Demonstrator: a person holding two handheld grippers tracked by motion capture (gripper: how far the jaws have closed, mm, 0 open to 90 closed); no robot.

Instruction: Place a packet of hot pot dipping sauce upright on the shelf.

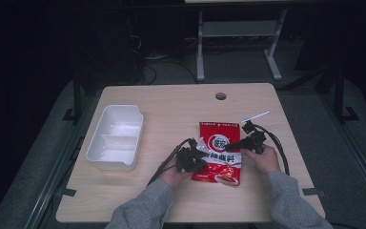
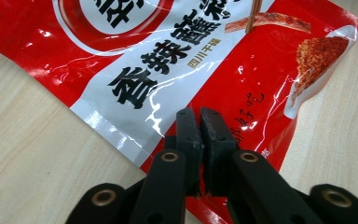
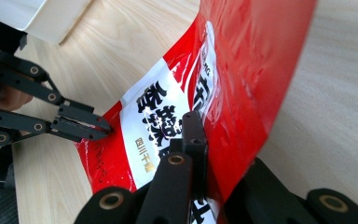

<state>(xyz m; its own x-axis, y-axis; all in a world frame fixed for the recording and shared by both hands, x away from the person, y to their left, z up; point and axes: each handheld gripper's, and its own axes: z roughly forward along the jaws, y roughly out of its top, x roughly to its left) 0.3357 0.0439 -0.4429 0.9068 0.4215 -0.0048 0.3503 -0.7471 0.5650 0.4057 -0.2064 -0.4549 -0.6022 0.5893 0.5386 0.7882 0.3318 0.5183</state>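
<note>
A red and white snack bag point(image 1: 219, 152) lies in the middle of the wooden table. My left gripper point(image 1: 198, 155) is at its left edge. In the left gripper view the two black jaws stand almost together on the bag's point(image 2: 168, 56) edge, the left gripper point(image 2: 200, 116) pinching it. My right gripper point(image 1: 231, 145) holds the opposite edge. In the right gripper view the bag point(image 3: 242, 70) runs up between the jaws of the right gripper point(image 3: 200, 126), hiding one jaw, and the left gripper point(image 3: 106, 128) pinches the far edge.
A white two-compartment container point(image 1: 97, 143) stands at the table's left, and its corner point(image 3: 42, 18) appears in the right gripper view. A thin white strip point(image 1: 255, 116) lies beyond the bag. A round hole point(image 1: 220, 96) sits near the far edge.
</note>
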